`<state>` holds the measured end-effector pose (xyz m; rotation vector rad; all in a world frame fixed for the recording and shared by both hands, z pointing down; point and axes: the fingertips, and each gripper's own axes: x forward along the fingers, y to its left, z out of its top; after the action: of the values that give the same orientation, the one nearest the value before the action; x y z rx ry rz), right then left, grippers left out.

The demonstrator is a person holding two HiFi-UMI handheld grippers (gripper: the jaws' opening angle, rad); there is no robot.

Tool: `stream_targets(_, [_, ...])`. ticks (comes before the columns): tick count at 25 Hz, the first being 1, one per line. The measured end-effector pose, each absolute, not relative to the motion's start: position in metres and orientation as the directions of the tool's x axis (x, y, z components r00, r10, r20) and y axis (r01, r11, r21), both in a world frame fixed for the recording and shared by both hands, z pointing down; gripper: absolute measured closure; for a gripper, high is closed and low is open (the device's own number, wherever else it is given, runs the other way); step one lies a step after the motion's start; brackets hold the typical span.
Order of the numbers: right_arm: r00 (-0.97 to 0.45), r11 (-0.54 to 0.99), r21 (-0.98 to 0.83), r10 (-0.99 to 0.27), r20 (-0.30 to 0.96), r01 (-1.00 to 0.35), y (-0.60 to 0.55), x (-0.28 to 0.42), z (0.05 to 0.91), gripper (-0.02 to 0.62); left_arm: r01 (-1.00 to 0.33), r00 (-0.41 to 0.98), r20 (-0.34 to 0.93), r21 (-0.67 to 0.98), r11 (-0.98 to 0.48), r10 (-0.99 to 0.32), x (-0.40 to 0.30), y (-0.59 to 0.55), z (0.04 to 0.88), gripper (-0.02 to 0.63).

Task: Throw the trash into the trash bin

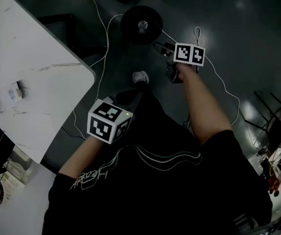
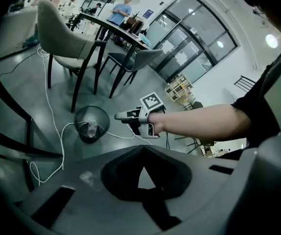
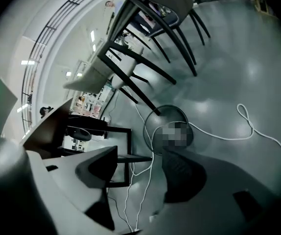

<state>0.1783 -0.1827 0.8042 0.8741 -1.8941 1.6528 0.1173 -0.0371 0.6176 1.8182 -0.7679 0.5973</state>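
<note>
Trash bin [image 1: 130, 31] holds a bottle [image 2: 92, 128] — details too dim.

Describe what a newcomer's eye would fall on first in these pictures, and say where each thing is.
The black round trash bin stands on the dark floor just ahead of the person, with a clear bottle lying inside. The right gripper is held out toward it, jaws open and empty, and a white cable loops across the floor beside it. A white marble-look table fills the head view's left.
</note>
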Motion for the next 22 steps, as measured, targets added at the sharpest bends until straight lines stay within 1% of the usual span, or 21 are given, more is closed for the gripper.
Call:
stream_targets(2, [-0.71, 0.111, -0.704, -0.184, 0.68, -0.702, -0.189, 0.174, 0.779, 0.285, -0.733, 0.677, 0.695, 0.613, -0.294, -0.241, 0.117, -0.042, 0.608, 0.6])
stream_targets(4, [-0.736, 0.144, -0.725, -0.222, 0.639, -0.673, -0.196, 0.168, 0.752, 0.304, -0.734, 0.677, 0.686, 0.601, -0.318, -0.265, 0.112, -0.05, 0.598, 0.6])
stream_targets(6, [-0.752, 0.171, -0.738, -0.26, 0.605, -0.653, -0.2, 0.16, 0.723, 0.374, -0.742, 0.669, 0.682, 0.589, -0.32, -0.296, 0.104, -0.057, 0.585, 0.6])
stream_targets(9, [-0.771, 0.208, -0.753, -0.317, 0.552, -0.625, -0.2, 0.154, 0.671, 0.433, -0.755, 0.656, 0.666, 0.576, -0.313, -0.355, 0.093, -0.063, 0.558, 0.6])
stream_targets(11, [-0.802, 0.207, -0.799, -0.369, 0.47, -0.564, -0.202, 0.15, 0.625, 0.456, -0.761, 0.649, 0.649, 0.571, -0.31, -0.397, 0.085, -0.063, 0.537, 0.6])
stream_targets(13, [-0.829, 0.237, -0.831, -0.404, 0.386, -0.502, -0.205, 0.143, 0.579, 0.486, -0.765, 0.641, 0.629, 0.571, -0.299, -0.44, 0.074, -0.063, 0.517, 0.6])
stream_targets(17, [-0.876, 0.365, -0.826, -0.389, 0.285, -0.431, -0.205, 0.125, 0.497, 0.533, -0.774, 0.617, 0.572, 0.564, -0.287, -0.54, 0.047, -0.062, 0.472, 0.6])
stream_targets(19, [-0.897, 0.44, -0.803, -0.365, 0.247, -0.401, -0.2, 0.115, 0.459, 0.543, -0.786, 0.594, 0.544, 0.549, -0.284, -0.593, 0.033, -0.062, 0.446, 0.6])
stream_targets(22, [-0.934, 0.597, -0.728, -0.305, 0.184, -0.338, -0.192, 0.083, 0.399, 0.548, -0.813, 0.533, 0.488, 0.522, -0.258, -0.692, 0.004, -0.065, 0.409, 0.6])
